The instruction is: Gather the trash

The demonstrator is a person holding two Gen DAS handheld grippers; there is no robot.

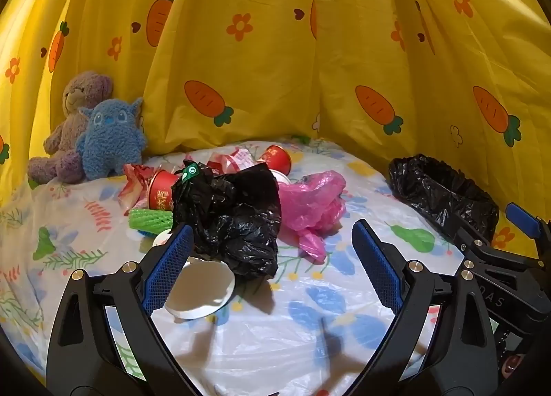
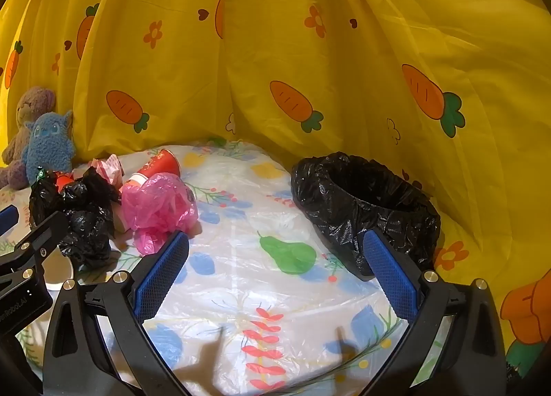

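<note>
From the left wrist we see the trash heaped toward the far left of the table: a black bag, a pink bag, red cups, a green net and a white lid; we judge it piled there so that each piece can be carried across to the bin, which stands well apart on the right with its liner folded over the rim to keep the mouth open. The left gripper has its jaws spread wide and holds nothing; the black bag lies between and just beyond its tips, the lid beside its left finger; whether that finger touches either we cannot tell.

From the right wrist the bin sits just beyond the right gripper; its jaws are likewise fully apart and empty, over bare table; the pink bag lies near its left finger; the left gripper shows at the edge.
</note>
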